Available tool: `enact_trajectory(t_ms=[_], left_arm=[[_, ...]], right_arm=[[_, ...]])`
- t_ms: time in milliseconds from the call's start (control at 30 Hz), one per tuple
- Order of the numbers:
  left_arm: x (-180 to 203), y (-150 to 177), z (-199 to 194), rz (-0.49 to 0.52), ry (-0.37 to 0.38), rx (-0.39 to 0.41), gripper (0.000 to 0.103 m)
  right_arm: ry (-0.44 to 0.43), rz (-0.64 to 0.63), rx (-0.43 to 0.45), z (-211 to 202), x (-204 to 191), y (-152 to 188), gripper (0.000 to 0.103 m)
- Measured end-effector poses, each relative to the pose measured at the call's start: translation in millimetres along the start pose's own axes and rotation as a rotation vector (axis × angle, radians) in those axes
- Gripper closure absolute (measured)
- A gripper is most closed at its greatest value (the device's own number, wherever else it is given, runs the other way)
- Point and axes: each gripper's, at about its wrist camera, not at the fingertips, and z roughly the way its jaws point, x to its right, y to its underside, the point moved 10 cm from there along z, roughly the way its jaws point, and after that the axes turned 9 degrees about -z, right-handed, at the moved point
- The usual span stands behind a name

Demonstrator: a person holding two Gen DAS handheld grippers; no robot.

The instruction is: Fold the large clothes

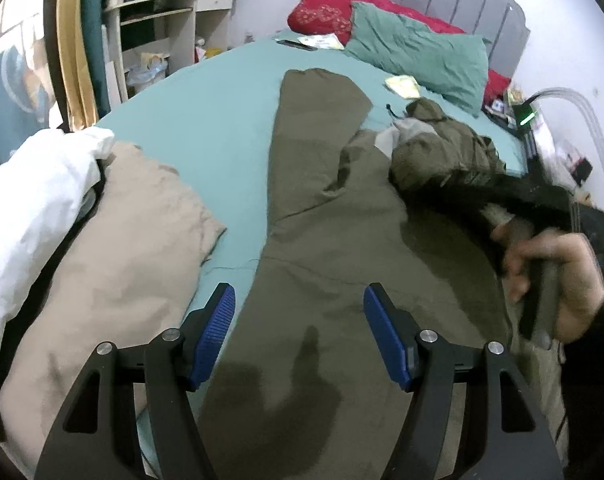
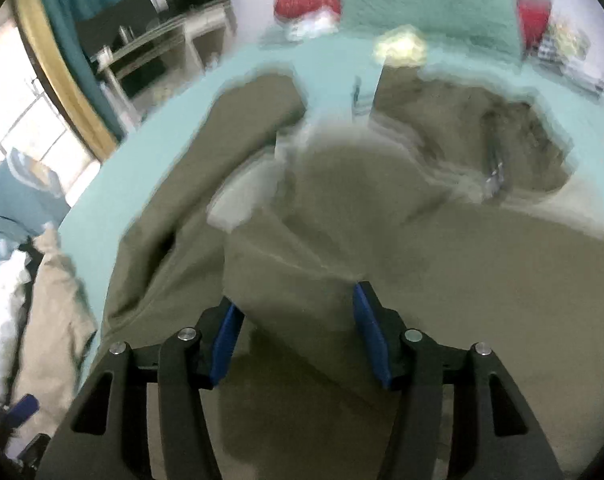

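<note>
An olive-green garment (image 1: 326, 216) lies spread on the teal bed sheet (image 1: 205, 120), one long part reaching toward the pillows and a bunched part (image 1: 442, 148) at the right. My left gripper (image 1: 297, 320) is open just above the garment's near part, holding nothing. The right hand and its gripper handle (image 1: 542, 280) show blurred at the right edge. In the right wrist view, my right gripper (image 2: 293, 320) is open, its blue pads either side of a raised fold of the olive garment (image 2: 302, 240). That view is motion-blurred.
A beige cloth (image 1: 113, 240) and a white cloth (image 1: 33, 200) are piled at the left of the bed. A teal pillow (image 1: 418, 52) and a red pillow (image 1: 326, 8) lie at the headboard. A desk (image 1: 161, 12) stands beyond the bed's left side.
</note>
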Motion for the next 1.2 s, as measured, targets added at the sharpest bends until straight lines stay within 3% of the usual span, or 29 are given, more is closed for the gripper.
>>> enact_trajectory(t_ms=[67, 167, 233, 367, 467, 533, 700, 767, 800, 867, 900, 933, 967, 1000, 1033, 1067, 1167, 1200], left_arm=[[0.5, -0.5, -2.6, 0.002, 0.006, 0.006, 0.032], [3.0, 4.0, 0.4, 0.000, 0.025, -0.022, 0.032], [0.9, 6.9, 1.9, -0.002, 0.023, -0.034, 0.032], [-11.5, -0.3, 0.2, -0.027, 0.017, -0.025, 0.032], [-26.2, -12.8, -6.4, -0.068, 0.014, 0.010, 0.032], [-34.9, -17.1, -8.1, -0.088, 0.015, 0.023, 0.032], [-49.7, -13.2, 2.2, -0.119, -0.006, -0.001, 0.032], [-55.4, -15.8, 3.2, -0.110, -0.042, 0.047, 0.032], [-59.9, -14.8, 8.3, -0.114, -0.072, 0.037, 0.032], [-62.3, -12.9, 14.1, -0.137, -0.048, 0.031, 0.032], [-65.5, -13.8, 17.8, -0.120, -0.080, 0.058, 0.032], [-69.3, -10.9, 26.8, -0.115, -0.122, 0.023, 0.032], [-70.4, -8.2, 34.0, -0.126, -0.106, -0.009, 0.032], [-71.9, -10.5, 37.1, -0.124, -0.102, 0.010, 0.032], [-77.9, -12.3, 41.2, -0.117, -0.138, 0.033, 0.032], [-83.3, -11.7, 49.1, -0.129, -0.167, -0.001, 0.032], [-82.6, -22.0, 53.9, -0.130, -0.161, 0.031, 0.032], [-80.4, -21.4, 59.2, -0.115, -0.182, 0.003, 0.032]], right_arm=[[-0.042, 0.000, -0.135, 28.9, -4.0, 17.2, 0.037], [-0.073, -0.012, -0.109, 7.6, -20.3, 14.1, 0.034], [-0.078, -0.045, -0.050, -14.8, -32.0, 8.3, 0.031], [0.014, -0.132, 0.088, -71.3, -46.9, -15.1, 0.026], [0.105, -0.123, 0.163, -80.7, -39.5, -51.5, 0.012], [0.158, -0.109, 0.172, -65.6, -35.6, -88.4, 0.012], [0.152, -0.063, 0.193, 4.3, -51.4, -172.4, 0.012], [0.149, -0.057, 0.202, 38.5, -63.7, -195.7, 0.012], [0.144, -0.066, 0.204, 53.2, -70.5, -204.0, 0.012], [0.134, -0.080, 0.204, 83.4, -81.4, -224.7, 0.012], [0.128, -0.078, 0.206, 94.2, -83.9, -229.7, 0.012], [0.125, -0.071, 0.205, 105.3, -85.9, -234.5, 0.012], [0.124, -0.057, 0.215, 122.5, -86.2, -244.6, 0.012], [0.134, -0.046, 0.220, 135.0, -85.8, -251.3, 0.012], [0.154, -0.038, 0.214, 145.1, -84.7, -254.7, 0.012], [0.181, -0.039, 0.179, 164.6, -84.0, -259.3, 0.012], [0.143, -0.056, 0.141, 192.9, -89.9, -266.2, 0.012], [0.173, -0.057, 0.132, 199.8, -86.8, -266.4, 0.012]])
